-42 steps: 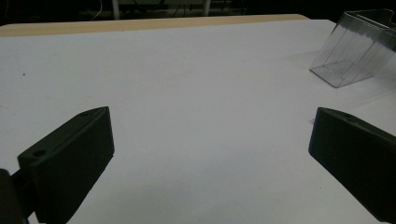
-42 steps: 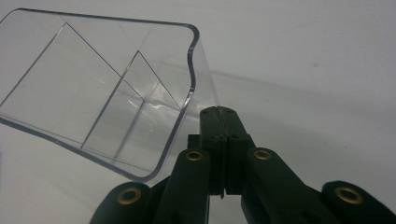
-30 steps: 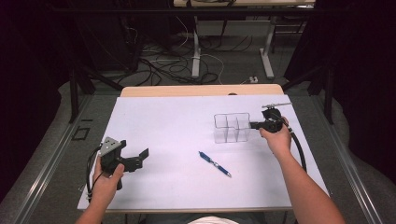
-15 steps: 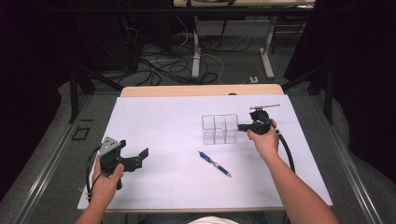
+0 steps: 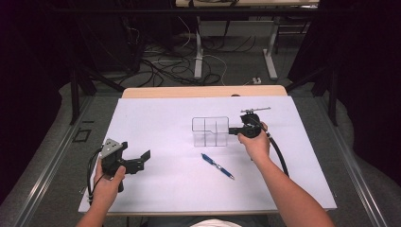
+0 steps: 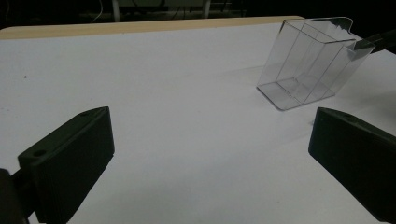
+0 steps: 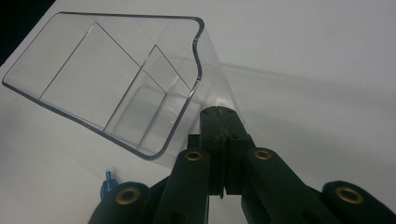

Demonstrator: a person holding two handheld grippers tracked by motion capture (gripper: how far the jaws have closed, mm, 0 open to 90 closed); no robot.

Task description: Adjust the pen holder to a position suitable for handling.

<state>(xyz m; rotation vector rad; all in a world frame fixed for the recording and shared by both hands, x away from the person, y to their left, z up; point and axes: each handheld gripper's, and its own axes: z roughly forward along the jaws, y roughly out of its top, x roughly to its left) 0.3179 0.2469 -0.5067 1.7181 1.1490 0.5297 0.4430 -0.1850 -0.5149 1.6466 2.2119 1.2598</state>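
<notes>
Right gripper (image 5: 232, 130) is reaching level from the right, jaws clenched on the clear organizer's (image 5: 210, 132) right wall at mid-table. Left gripper (image 5: 142, 158) is resting near-left, jaws released, empty.

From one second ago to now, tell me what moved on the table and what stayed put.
The right tool, shut on the wall of the clear plastic divided organizer box, has dragged it leftward across the white table, towards the middle. The grip did not change. The blue pen and the open left tool stayed where they were.
</notes>
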